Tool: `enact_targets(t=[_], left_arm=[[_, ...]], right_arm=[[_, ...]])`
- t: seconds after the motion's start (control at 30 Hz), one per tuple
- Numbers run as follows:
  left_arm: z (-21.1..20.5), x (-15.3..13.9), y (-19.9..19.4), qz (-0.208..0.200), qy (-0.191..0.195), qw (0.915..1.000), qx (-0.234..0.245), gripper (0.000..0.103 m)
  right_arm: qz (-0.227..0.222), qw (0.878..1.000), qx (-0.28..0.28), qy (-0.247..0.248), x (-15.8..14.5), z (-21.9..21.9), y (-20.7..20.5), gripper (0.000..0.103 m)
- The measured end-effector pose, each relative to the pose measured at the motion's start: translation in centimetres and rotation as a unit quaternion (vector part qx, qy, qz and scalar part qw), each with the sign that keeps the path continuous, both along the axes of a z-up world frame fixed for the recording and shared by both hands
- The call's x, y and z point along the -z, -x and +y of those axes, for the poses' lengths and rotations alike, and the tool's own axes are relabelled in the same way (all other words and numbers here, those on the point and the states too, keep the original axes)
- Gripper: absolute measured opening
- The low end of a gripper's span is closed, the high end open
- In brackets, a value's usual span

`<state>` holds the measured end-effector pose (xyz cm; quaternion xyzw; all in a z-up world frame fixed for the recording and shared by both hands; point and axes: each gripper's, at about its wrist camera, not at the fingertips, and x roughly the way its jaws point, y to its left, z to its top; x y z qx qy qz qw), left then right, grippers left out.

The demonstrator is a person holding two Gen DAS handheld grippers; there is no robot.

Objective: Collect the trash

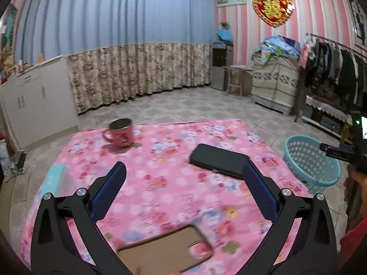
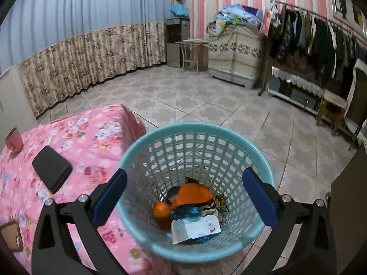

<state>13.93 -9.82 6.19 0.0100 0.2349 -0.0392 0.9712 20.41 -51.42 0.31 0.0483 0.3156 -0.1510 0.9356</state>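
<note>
— Where is the trash?
— In the round teal plastic lattice basket (image 2: 197, 190) off the surface's (image 2: 96, 137) right edge; my right gripper (image 2: 184, 197) hangs above it, wide, empty.
— Next?
— My left gripper (image 1: 183, 191), wide too, needs another scrap from the pink floral surface, I judge.

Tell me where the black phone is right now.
The black phone lies flat on the pink floral tablecloth, toward the table's right side near the teal basket. In the left wrist view the red mug stands farther back to its left.
</note>
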Motion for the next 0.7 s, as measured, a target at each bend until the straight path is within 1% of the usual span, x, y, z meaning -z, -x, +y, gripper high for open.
enact_targets(t=[0.1, 0.2, 0.33, 0.4, 0.5, 0.6, 0.7], left_arm=[[2.1, 0.0, 1.3, -0.003, 0.009, 0.9999, -0.012, 0.098], [3.8, 0.0, 2.5, -0.005, 0.009, 0.9997, -0.024, 0.098], [5.8, 0.4, 4.2, -0.003, 0.024, 0.9991, -0.034, 0.098], [6.4, 0.8, 5.0, 0.000, 0.024, 0.9991, -0.034, 0.098], [6.8, 1.6, 6.2, -0.002, 0.012, 0.9990, -0.042, 0.098], [7.3, 2.7, 7.3, -0.003, 0.004, 0.9982, -0.060, 0.098], [8.0, 3.6, 8.2, 0.002, 0.011, 0.9977, -0.067, 0.098]], right_arm=[[-0.019, 1.000, -0.005, 0.021, -1.4, 2.7, 2.0, 0.099], [-0.045, 0.999, -0.015, 0.017, -2.8, 5.3, 4.5, 0.099], [-0.078, 0.996, -0.042, 0.013, -3.5, 9.4, 7.9, 0.099], [-0.087, 0.994, -0.060, 0.010, -3.3, 11.5, 9.4, 0.099], [-0.089, 0.992, -0.089, 0.000, -2.6, 14.4, 10.9, 0.099], [-0.087, 0.989, -0.121, 0.008, -1.2, 18.4, 12.6, 0.099], [-0.093, 0.986, -0.141, 0.009, -0.3, 20.7, 14.0, 0.099]])
